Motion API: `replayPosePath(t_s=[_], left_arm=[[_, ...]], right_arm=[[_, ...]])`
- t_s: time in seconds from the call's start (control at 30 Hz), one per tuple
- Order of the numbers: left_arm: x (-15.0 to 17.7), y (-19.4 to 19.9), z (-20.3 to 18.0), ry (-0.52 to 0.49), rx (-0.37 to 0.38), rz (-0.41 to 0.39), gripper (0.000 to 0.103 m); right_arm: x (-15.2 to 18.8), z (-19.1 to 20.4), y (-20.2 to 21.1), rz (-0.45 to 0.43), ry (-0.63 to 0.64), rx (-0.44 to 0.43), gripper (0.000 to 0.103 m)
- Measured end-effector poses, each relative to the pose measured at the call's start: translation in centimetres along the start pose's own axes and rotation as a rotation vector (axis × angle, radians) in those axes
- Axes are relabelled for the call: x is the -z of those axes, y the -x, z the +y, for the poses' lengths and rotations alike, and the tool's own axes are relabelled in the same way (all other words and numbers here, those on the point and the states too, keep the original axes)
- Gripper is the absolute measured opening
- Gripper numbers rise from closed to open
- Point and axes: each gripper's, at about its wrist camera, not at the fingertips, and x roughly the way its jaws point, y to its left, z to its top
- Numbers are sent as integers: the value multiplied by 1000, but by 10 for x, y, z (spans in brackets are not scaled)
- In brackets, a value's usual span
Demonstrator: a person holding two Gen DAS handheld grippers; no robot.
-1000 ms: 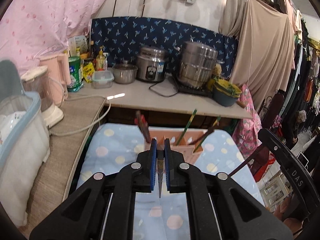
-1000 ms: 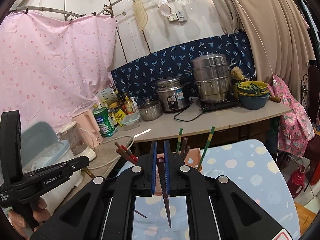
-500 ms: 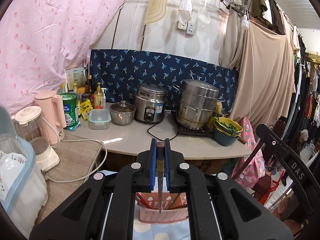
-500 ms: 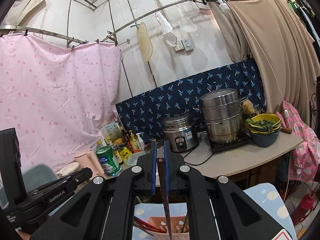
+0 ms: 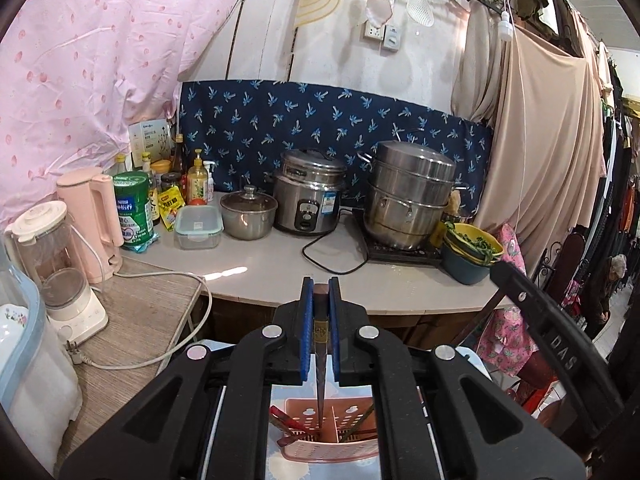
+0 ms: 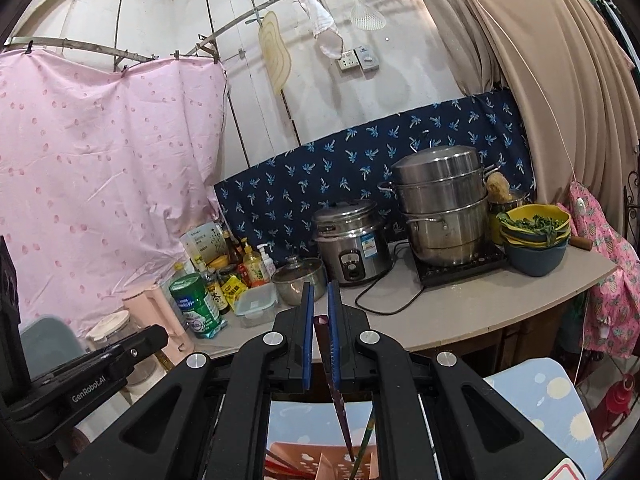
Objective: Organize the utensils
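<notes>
A: What is the left tool (image 5: 320, 320) doing?

B: Its blue pads (image 5: 306, 332) are pressed against a dark brown chopstick (image 5: 321, 344) that hangs point-down between them. The tip reaches into the pink utensil holder (image 5: 332, 450) directly below, just left of its middle divider.

A: And the right tool (image 6: 318, 328)?

B: The same: its pads are clamped on a dark purplish chopstick (image 6: 338, 396), tilted so that the tip slants down to the right, into the same pink holder (image 6: 308, 460) at the bottom edge of the view. A green-and-red chopstick (image 6: 366, 444) leans just beside that tip.

A: What else is in the holder?

B: From the left camera, a red utensil (image 5: 290, 426) leans in the left compartment and a greenish stick (image 5: 362, 420) in the right. The holder stands on a pale blue spotted cloth (image 6: 548, 400).

A: And beyond?

B: A light bench (image 5: 272, 268) runs along the back wall. A rice cooker (image 5: 310, 192) is near its middle, a stacked steel steamer (image 5: 412, 196) to its right and a small lidded pot (image 5: 248, 212) to its left. Stacked bowls of greens (image 5: 472, 252) sit at the right end; a green tin (image 5: 132, 210) and a pink kettle (image 5: 94, 216) at the left end.
</notes>
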Motion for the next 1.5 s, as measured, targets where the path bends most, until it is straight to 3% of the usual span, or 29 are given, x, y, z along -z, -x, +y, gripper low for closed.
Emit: replayPosePath(t_s=[0.27,0.3,0.43,0.73,0.9,1.5], left_arm=[[35,-33,11,8,-14,76,10],[38,-33,12,13,-9,82,11],[46,-27,14,11,-27,85,28],[63,0,6,-35,-65,91,48],[74,16,3,-48,-77,103,49],[138,68,-1,-84,-134,175,58]], right_arm=[[50,-12,-22,124,9,22,7],[56,-12,-22,134,11,24,11],[64,-13,-15,147,21,30,19],[74,-5,19,148,48,31,32],[88,3,42,161,88,55,39],[146,6,108,267,86,98,44]])
